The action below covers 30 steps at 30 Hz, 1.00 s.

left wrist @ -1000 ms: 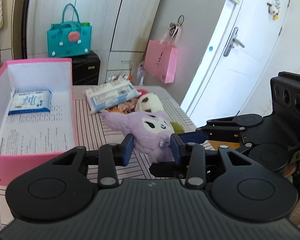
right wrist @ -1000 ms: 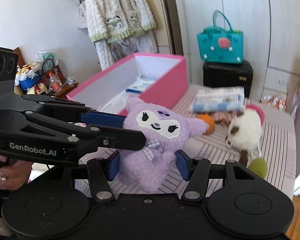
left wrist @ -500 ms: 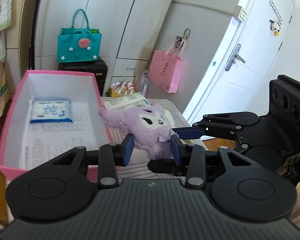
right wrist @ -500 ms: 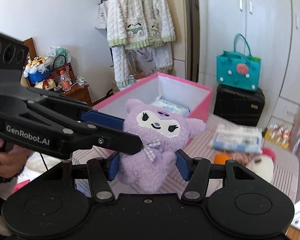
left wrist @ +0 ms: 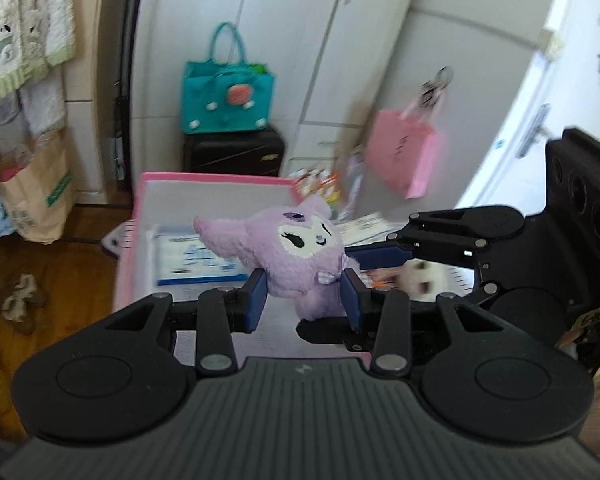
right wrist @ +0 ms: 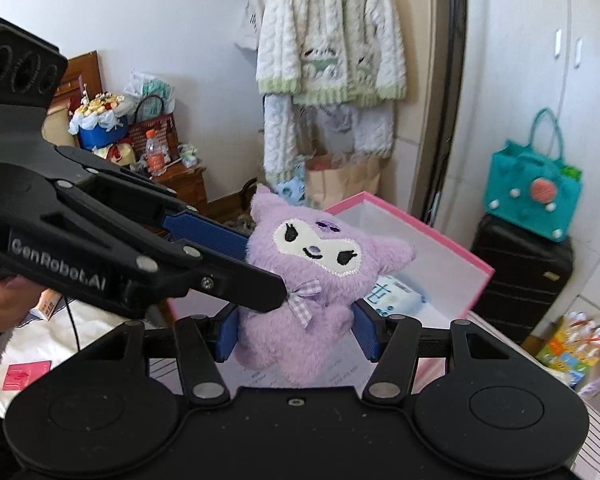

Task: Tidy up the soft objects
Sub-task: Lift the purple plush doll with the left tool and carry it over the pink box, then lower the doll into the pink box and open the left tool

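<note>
Fluffy purple plush [left wrist: 300, 256] now over pink box [left wrist: 216, 179], both tools gripping

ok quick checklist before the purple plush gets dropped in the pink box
1. Grip: the purple plush toy sits between the pads of both the right gripper and the left gripper, both pressing it. Ok.
2. Plush over the pink box: it appears above the opening, though height above the floor is unclear. Cannot tell.
3. Landing spot: a blue and white tissue pack lies inside; bare floor shows beside it. Ok.
4. Gripper collision: the left gripper's finger crosses just above the right gripper's finger. Not ok, open carefully.
5. Image sharpness: left wrist view is motion blurred. Not ok, let it settle.
</note>
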Available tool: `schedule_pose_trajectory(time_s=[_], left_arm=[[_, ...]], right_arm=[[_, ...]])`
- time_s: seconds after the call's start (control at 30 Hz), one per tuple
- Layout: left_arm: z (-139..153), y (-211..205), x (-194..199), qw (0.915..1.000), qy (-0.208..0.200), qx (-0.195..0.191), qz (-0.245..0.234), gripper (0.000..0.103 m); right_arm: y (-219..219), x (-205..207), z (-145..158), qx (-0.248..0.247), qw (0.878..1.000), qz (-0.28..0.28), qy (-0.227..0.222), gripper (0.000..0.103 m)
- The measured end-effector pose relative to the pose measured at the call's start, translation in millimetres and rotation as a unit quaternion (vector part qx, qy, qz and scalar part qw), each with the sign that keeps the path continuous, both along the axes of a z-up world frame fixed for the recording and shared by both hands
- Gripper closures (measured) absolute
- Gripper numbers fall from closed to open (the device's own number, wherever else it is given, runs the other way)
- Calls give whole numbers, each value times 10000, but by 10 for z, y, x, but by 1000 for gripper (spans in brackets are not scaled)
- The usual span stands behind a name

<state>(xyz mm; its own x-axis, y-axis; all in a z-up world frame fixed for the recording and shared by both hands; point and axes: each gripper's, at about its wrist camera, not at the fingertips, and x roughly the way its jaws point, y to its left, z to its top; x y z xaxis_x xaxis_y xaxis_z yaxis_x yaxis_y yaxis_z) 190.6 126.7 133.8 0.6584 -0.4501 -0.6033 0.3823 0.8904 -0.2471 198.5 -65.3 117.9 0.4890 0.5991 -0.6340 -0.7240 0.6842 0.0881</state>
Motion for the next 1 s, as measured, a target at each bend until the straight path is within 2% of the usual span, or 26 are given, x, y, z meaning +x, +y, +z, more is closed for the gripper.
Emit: schedule_pose_trajectory(time_s=[0.13, 0.27, 0.4, 0.57, 0.67, 0.9, 1.0], left_arm=[[-112, -4, 379, 9979, 344, 545, 74, 65], [-258, 29, 691, 9938, 710, 845, 152, 64], [-415, 21, 970, 9903, 1027, 908, 215, 65], [-649, 61, 1250, 9837, 1599, 788, 254, 65], [-689, 30, 1268, 9836, 1574, 843, 245, 68], [-722, 2, 1293, 9824, 1547, 945, 456, 68], [-699, -17, 1266, 9827, 1319, 1146, 620, 68]], right_arm=[[205, 399, -212, -44, 9992, 103, 387, 40], [349, 638, -442, -64, 9979, 170, 622, 41], [438, 855, -635, -193, 9958, 173, 877, 41], [460, 1108, -862, -259, 9878, 57, 1531, 41], [478, 1169, -940, -314, 9843, 32, 1737, 41], [514, 1251, -1007, -332, 9814, 115, 1888, 39], [515, 1287, -1032, -367, 9801, 121, 1947, 39]])
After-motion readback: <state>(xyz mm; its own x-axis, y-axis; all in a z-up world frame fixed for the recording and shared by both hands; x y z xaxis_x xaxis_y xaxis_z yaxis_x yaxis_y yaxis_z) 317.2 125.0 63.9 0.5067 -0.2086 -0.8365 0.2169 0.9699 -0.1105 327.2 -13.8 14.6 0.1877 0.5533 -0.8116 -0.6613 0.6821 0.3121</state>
